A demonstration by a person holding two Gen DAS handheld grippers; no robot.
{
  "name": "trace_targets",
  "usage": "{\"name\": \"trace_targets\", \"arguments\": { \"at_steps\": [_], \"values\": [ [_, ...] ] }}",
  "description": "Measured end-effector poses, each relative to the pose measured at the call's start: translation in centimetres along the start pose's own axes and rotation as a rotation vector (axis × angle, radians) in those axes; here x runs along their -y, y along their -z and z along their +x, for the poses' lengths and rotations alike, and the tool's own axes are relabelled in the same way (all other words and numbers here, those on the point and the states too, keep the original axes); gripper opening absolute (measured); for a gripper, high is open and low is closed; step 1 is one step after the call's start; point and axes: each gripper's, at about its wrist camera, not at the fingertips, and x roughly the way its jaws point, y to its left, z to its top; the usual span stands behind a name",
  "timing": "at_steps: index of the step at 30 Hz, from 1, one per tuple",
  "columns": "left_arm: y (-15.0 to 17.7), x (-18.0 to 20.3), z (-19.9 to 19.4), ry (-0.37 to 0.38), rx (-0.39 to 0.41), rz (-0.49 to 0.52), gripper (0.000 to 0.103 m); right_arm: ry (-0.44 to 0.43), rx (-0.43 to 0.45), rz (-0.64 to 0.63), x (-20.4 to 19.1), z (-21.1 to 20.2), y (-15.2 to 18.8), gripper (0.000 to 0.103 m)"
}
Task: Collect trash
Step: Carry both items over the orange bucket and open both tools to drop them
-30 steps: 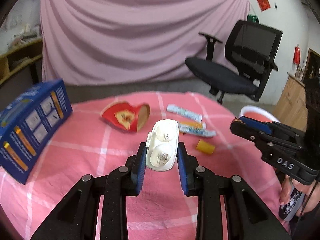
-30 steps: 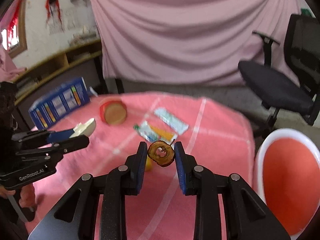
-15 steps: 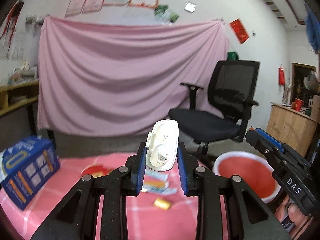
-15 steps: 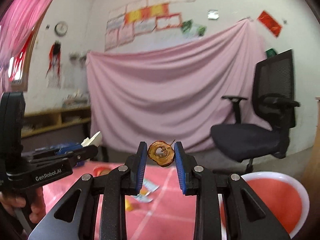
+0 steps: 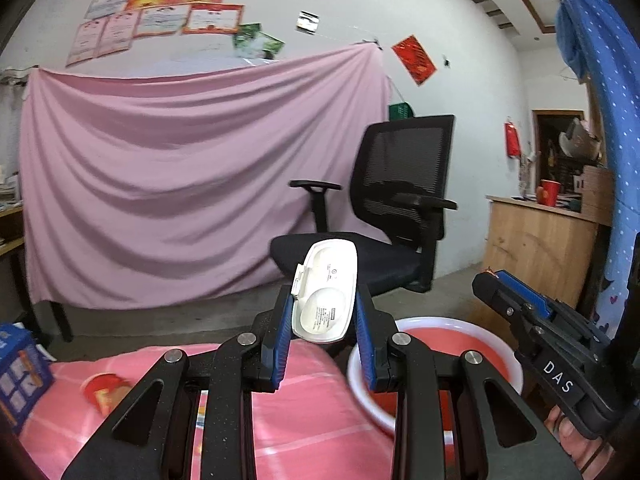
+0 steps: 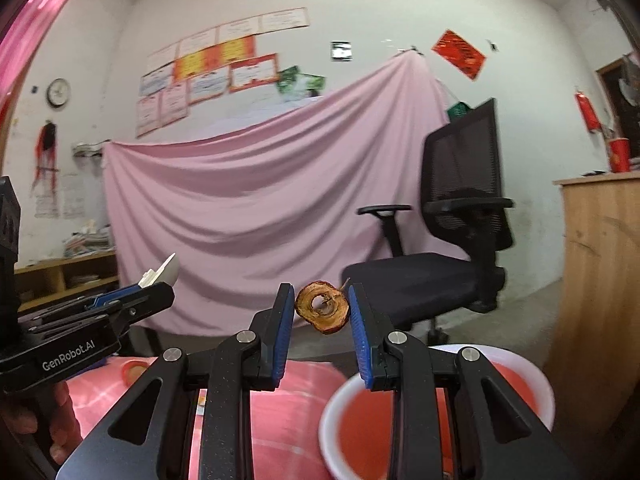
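Observation:
My left gripper (image 5: 323, 320) is shut on a white plastic case (image 5: 326, 290) that stands upright between its blue pads. My right gripper (image 6: 322, 312) is shut on a brown dried fruit ring (image 6: 322, 307). Both are raised above the pink checked tablecloth (image 5: 304, 436) and point almost level. A red basin with a white rim (image 5: 436, 324) sits low beyond the table's right edge, just past the left fingers; in the right wrist view the basin (image 6: 516, 364) lies under the right fingers. The other gripper (image 5: 548, 344) shows at the right edge, and the left gripper (image 6: 116, 308) shows at the left.
A black office chair (image 5: 392, 216) stands behind the basin before a pink hanging sheet (image 5: 180, 184). A wooden cabinet (image 5: 536, 248) is at the right. On the table lie a red wrapper (image 5: 106, 390) and a blue box (image 5: 20, 368) at the left.
Both grippers rose, tilted up toward level and swung right. The table's litter dropped out of view and the red basin and chair came toward the centre. Both grips are unchanged.

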Motion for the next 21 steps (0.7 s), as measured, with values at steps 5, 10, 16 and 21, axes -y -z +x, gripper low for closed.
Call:
{"name": "trace_targets", "arguments": {
  "at_steps": [5,10,16,21],
  "values": [
    [0.0,2.4,2.5,0.050,-0.032,0.019,0.025,0.066,-0.030,0.034,2.7,0.1,0.4,0.026],
    [0.2,4.0,5.3,0.073,-0.096,0.026,0.025,0.114,-0.072,0.081,4.8,0.5,0.8,0.026],
    [1.0,5.1,8.6,0.089,-0.213,0.017,0.025,0.155,-0.134,0.106,5.9,1.3,1.5,0.026],
    [1.6,5.3,10.0,0.120,-0.292,-0.015,0.025,0.178,-0.181,0.127,6.6,2.0,2.0,0.026]
  ]
}}
